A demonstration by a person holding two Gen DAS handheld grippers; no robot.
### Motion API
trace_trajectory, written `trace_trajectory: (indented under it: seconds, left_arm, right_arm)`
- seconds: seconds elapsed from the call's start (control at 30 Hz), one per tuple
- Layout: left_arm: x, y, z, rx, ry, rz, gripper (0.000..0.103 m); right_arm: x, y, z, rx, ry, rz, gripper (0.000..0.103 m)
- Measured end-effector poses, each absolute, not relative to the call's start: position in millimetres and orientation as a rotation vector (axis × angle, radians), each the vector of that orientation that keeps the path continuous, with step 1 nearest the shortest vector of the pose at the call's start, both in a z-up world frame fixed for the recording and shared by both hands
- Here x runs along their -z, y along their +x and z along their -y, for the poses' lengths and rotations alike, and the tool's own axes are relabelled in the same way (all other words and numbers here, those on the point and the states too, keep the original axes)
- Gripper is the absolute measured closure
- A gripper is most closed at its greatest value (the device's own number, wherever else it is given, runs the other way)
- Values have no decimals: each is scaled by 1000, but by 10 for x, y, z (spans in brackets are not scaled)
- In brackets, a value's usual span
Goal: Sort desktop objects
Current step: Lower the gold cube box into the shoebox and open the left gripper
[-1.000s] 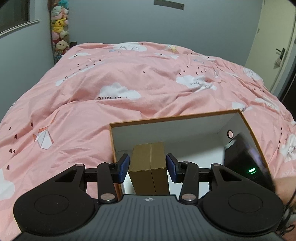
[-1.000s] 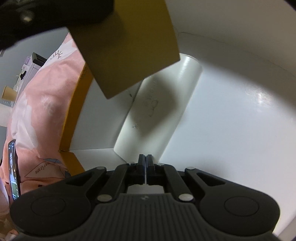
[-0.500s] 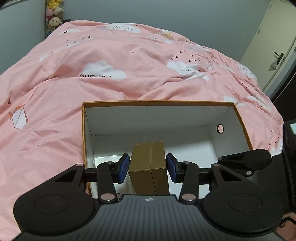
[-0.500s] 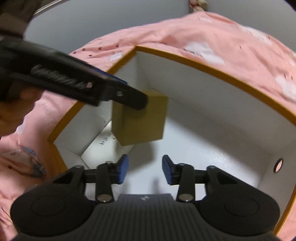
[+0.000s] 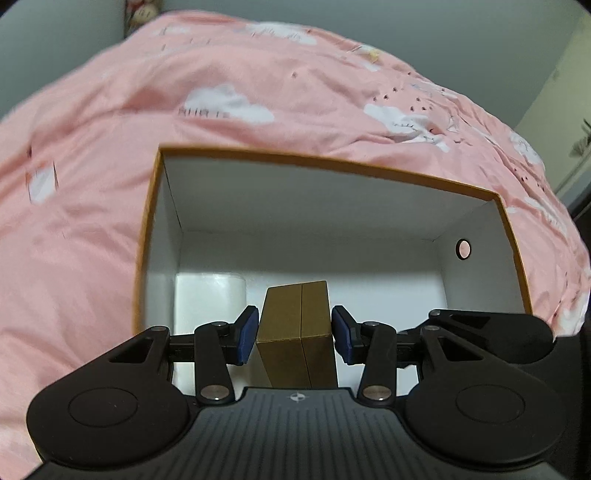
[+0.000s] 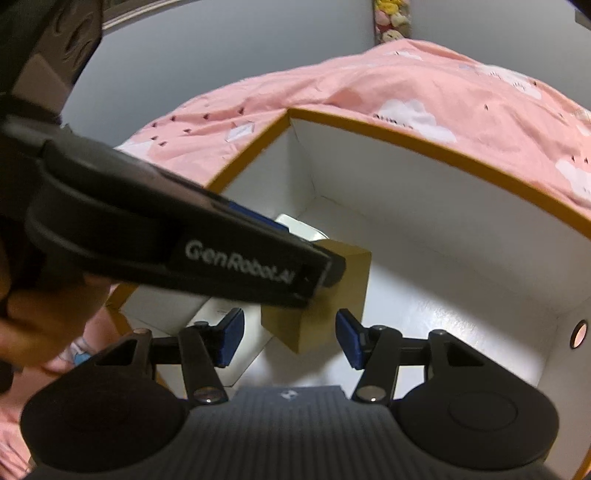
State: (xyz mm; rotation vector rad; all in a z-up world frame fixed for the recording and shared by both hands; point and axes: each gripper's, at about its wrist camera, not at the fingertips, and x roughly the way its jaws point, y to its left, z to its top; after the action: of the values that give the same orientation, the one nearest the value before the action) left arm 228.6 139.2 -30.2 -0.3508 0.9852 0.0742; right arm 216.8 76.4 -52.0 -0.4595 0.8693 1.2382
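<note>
An orange-rimmed white box (image 5: 334, 162) sits on the pink quilt (image 5: 110, 147), taking the sorted items. The left gripper (image 5: 294, 334), clamped on a small brown carton (image 5: 295, 332), holds it above the box's near-left floor (a white packet (image 5: 208, 295) lies there already), while the right gripper (image 6: 290, 338) waits nearby, fingers apart and empty.

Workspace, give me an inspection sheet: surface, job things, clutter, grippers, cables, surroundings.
Surface: pink cloud-print bedspread.
Job's things: open bin, orange rim, white inside; brown box held inside it; white item on its floor by the left wall.
Clutter: nothing seen.
Grippers: left gripper shut on the brown box; right gripper open, empty, over the bin beside the box.
Cables: nothing seen.
Surroundings: grey wall; plush toys in the corner; door at right.
</note>
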Motion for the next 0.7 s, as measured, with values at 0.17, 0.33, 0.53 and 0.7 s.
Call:
trace_trajectory:
  seconds: [0.17,0.33,0.53,0.7]
  left_arm:
    - [401,2334,-1510,-92,-456,-1018,53]
    - [424,2372,-1606,-101,-523,-1030,53]
    - [372,2357,-1648,-68,-512,-1025,54]
    - [172,2281,-1749,-53,-503,-951,53]
  right_arm:
    - [619,2208,-866,-1178,-496,-903,46]
    - [651,2151,-966,-1140,-573,-884,45]
    - [641,2151,-1003,-1124,-609,-872,77]
    - [738,2245,-1051,-1049,-665,-884,93]
